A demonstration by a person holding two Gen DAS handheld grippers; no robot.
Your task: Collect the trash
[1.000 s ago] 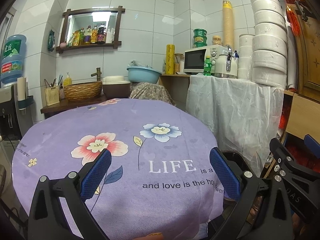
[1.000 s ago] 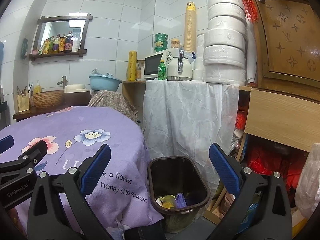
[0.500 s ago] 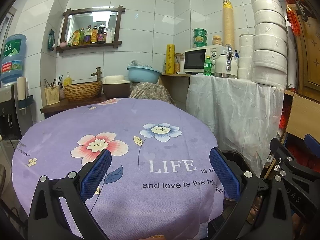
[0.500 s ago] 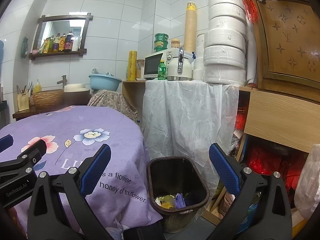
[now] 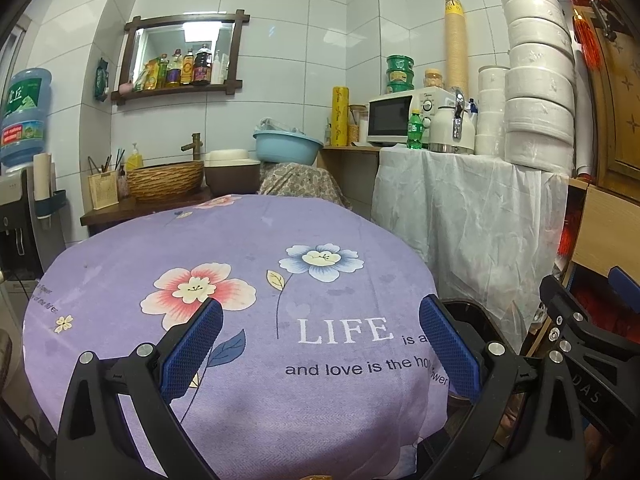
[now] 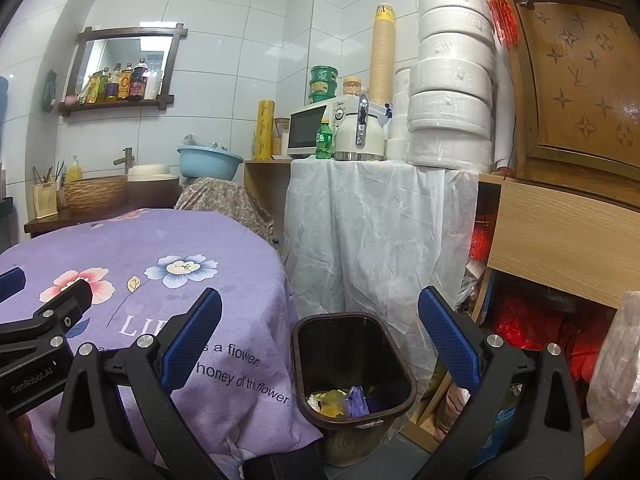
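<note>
A black trash bin stands on the floor right of the round table, with yellow, white and purple scraps at its bottom. Its rim also shows in the left wrist view, behind the right finger. My right gripper is open and empty, hovering above and in front of the bin. My left gripper is open and empty above the near edge of the purple flowered tablecloth. I see no loose trash on the cloth.
A white-draped counter with a microwave, kettle and stacked paper rolls stands behind the bin. A wooden cabinet is at right. A basket, basin and sink shelf lie beyond the table.
</note>
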